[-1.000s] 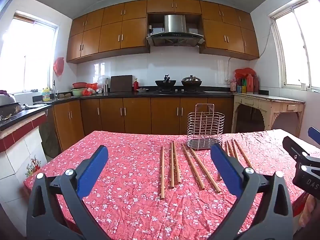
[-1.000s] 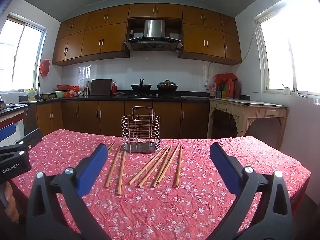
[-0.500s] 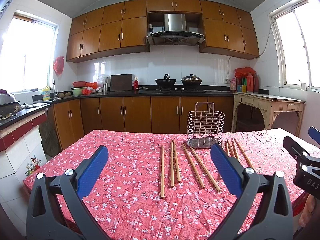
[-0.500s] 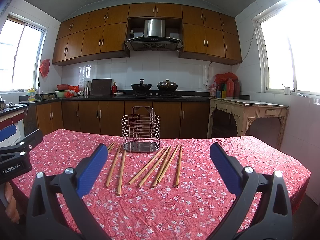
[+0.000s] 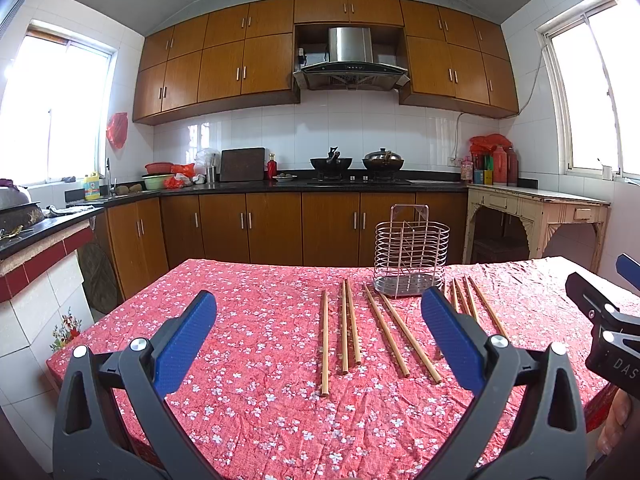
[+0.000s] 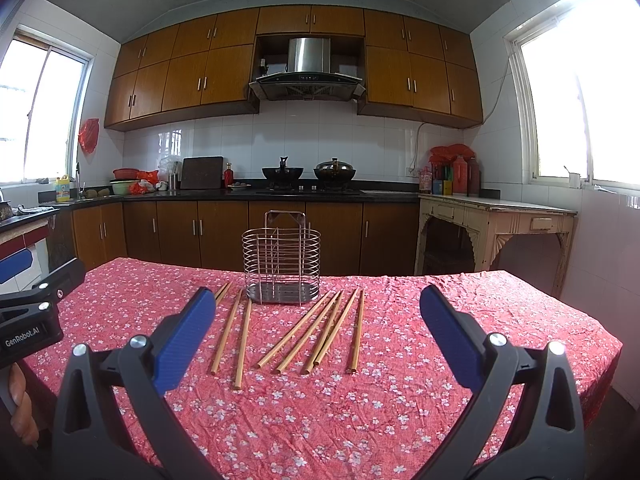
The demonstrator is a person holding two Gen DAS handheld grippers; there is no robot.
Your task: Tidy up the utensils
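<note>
We held both grippers above the near edge of the table draped in a red cloth with small white flowers (image 6: 400, 408), and across the last second almost nothing changed — the views sat a touch differently at most, and every chopstick lay where it had lain. The left gripper (image 5: 320, 336) had its blue-padded fingers wide apart with nothing between them; the right gripper (image 6: 316, 332) was spread the same way, also empty.

The task's things were all out ahead of us. The round wire utensil holder with a perforated metal base (image 6: 281, 268) stood upright toward the far side of the cloth, and we could see nothing in it. The loose wooden chopsticks lay flat on the cloth in front of it in two groups: a smaller group (image 6: 228, 330) off its left side in the right wrist view, and a fanned group (image 6: 320, 332) off its right side, their far tips near the holder's base. In the left wrist view the left group read as five sticks (image 5: 352, 328), with more partly hidden behind the right-hand finger pad.

We judged from this stillness that the sorting had not begun: no stick was lifted, none stood in the holder. The next move would likely be a reach down to one stick — a thin, flat target on wrinkled cloth, easy to pinch badly or roll aside.
</note>
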